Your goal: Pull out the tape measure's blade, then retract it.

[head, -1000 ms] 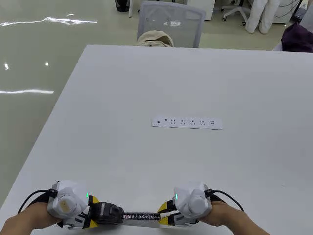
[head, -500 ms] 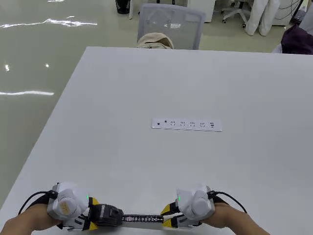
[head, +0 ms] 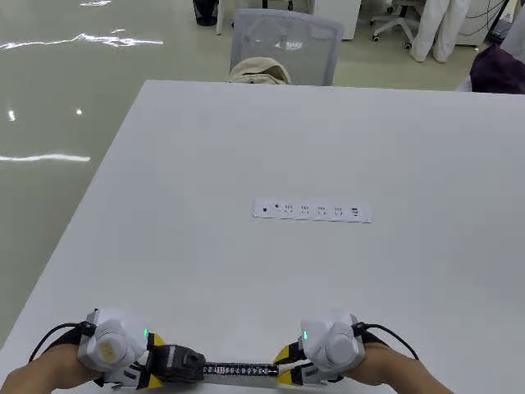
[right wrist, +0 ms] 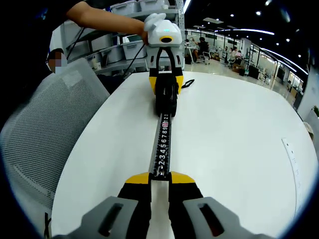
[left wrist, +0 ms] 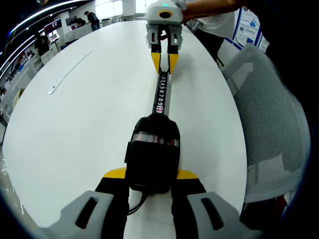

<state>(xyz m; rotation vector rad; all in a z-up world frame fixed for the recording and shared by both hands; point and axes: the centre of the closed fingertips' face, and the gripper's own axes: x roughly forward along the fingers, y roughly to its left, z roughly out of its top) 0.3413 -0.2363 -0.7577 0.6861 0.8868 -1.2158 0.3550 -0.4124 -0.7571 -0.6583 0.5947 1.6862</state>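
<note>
A black tape measure case sits at the near edge of the white table, with my left gripper shut on it. Its dark blade, printed with white numbers, runs straight out to the right. My right gripper is shut on the blade's tip. From the left gripper view the right gripper appears at the far end of the blade; from the right gripper view the case shows held in the left gripper.
A white power strip lies flat mid-table. A grey mesh chair stands at the table's far end. Another mesh chair back is close to the near table edge beside the grippers.
My right gripper has moved further right with the blade tip, so more blade is drawn out of the case. The left gripper and case stay about where they were.
</note>
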